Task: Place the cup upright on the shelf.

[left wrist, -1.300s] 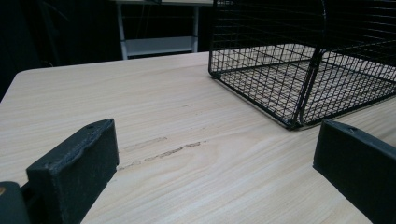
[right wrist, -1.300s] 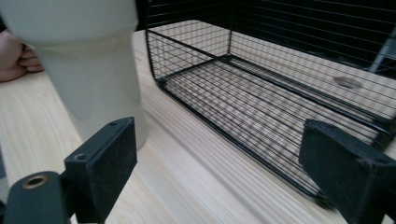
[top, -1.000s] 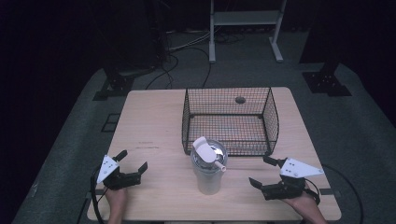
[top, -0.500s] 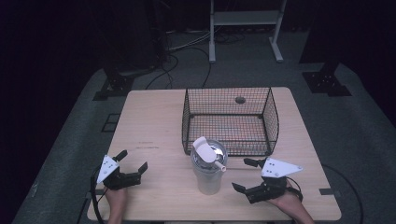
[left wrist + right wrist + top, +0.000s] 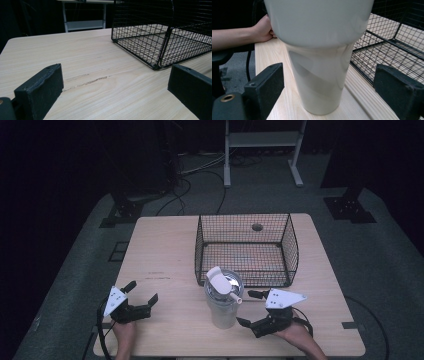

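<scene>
High view, right gripper (image 5: pixel 247 307): its 2 jaws stood wide apart and held nothing; the tips pointed at the cup, just short of its side.
High view, cup (image 5: pixel 222 306): a pale, lidded tumbler stood upright on the table (image 5: pixel 165 245), just beyond the right fingertips and just in front of the basket; a white flip cap lay on the lid, so I could not tell what was inside.
High view, basket (image 5: pixel 246 249): black wire, open-topped, nothing lying in it; it sat past the cup, farther from both grippers.
High view, left gripper (image 5: pixel 140 295): jaws spread, holding nothing, well apart from the cup, resting low near the table's front edge.
Left gripper view, basket (image 5: pixel 160 37): its near corner stood ahead of the 2 open jaws, nearer the right one; bare wood lay between them.
Right gripper view, cup (image 5: pixel 319 62): it stood between the 2 parted jaws, touching neither.
Right gripper view, hand (image 5: pixel 263 29): the person's other hand showed beyond the left jaw.
</scene>
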Available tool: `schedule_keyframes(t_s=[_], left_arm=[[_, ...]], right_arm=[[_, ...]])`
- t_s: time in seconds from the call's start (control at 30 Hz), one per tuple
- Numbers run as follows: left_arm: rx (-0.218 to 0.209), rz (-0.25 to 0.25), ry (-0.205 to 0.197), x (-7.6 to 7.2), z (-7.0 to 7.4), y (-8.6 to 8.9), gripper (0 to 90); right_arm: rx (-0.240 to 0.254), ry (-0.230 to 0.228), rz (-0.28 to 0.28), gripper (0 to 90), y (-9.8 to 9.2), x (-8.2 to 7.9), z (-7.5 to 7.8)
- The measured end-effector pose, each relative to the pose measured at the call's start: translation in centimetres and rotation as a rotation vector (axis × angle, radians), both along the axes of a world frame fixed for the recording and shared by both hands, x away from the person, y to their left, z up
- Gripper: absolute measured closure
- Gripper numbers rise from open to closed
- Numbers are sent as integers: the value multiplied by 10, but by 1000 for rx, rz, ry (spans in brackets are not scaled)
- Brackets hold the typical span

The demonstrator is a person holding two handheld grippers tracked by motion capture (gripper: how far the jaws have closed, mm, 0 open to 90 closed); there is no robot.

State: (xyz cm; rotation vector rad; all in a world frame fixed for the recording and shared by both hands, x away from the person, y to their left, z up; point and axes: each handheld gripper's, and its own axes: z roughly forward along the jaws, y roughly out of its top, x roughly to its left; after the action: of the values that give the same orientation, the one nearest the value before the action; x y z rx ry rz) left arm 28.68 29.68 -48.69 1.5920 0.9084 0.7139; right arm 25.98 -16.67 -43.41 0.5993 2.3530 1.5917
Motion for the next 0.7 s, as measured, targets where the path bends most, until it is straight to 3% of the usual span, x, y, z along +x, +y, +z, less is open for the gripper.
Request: schedule_keyframes(t_s=[0.7], left_arm=[[-3, -1, 0, 0, 0, 0, 0]], right_arm=[[36, 1, 19, 91, 29, 11, -13]])
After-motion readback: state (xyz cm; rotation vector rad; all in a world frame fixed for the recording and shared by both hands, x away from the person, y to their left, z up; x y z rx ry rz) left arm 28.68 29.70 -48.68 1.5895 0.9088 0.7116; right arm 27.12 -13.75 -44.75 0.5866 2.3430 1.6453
